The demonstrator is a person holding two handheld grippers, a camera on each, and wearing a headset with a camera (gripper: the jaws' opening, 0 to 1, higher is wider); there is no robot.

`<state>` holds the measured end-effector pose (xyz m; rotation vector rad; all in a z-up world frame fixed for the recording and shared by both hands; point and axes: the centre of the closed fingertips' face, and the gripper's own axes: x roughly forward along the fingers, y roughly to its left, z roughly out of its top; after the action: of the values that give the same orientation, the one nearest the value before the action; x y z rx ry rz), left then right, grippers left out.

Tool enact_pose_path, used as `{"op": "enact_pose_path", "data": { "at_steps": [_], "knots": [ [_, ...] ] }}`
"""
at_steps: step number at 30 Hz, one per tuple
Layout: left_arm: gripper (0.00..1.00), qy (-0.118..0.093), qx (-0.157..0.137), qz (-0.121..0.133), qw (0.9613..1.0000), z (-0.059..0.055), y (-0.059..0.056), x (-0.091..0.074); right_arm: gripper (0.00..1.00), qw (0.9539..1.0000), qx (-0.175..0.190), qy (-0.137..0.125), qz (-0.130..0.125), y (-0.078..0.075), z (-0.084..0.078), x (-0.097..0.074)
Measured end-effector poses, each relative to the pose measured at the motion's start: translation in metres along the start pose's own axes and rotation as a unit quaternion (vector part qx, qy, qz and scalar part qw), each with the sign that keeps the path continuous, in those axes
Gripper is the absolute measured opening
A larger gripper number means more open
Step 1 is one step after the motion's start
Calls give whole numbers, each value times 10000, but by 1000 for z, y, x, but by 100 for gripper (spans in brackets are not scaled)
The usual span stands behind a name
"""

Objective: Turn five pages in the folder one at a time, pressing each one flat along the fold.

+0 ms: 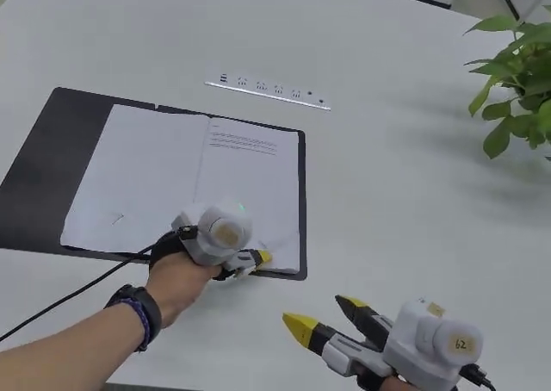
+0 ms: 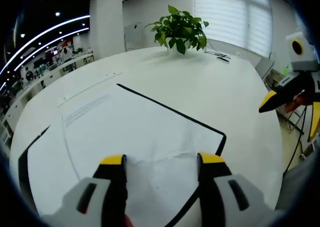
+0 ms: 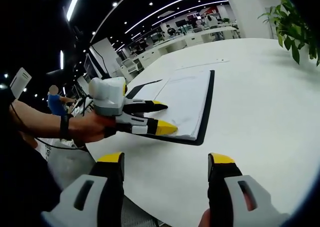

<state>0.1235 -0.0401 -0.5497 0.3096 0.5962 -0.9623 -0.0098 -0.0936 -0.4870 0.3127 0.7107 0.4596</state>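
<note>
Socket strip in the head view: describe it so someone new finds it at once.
On the white table, look just past the far edge of the open black folder. The socket strip lies there, flat on the tabletop. Unlike the paper-filled folder and the leafy plant, it is a thin silvery bar with a row of outlets.

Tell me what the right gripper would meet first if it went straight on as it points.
Probably the left gripper, whose tips sit at the near corner of the folder; only bare table lies between. Height of the right gripper is unclear.
</note>
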Motion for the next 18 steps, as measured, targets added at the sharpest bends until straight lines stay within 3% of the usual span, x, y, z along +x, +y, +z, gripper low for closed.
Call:
{"op": "enact_pose_path", "data": {
  "at_steps": [4,10,18],
  "knots": [
    [54,-58,-17,68,10000,1,1,0,66,10000,26,19,-29,-2,-2,1],
    [39,-94,-28,66,9999,3,-9,0,66,10000,7,-41,-62,-1,1,0],
    [27,-64,-41,213,9997,3,-4,-1,66,9999,30,-66,-88,-2,-1,-1]
  ]
}}
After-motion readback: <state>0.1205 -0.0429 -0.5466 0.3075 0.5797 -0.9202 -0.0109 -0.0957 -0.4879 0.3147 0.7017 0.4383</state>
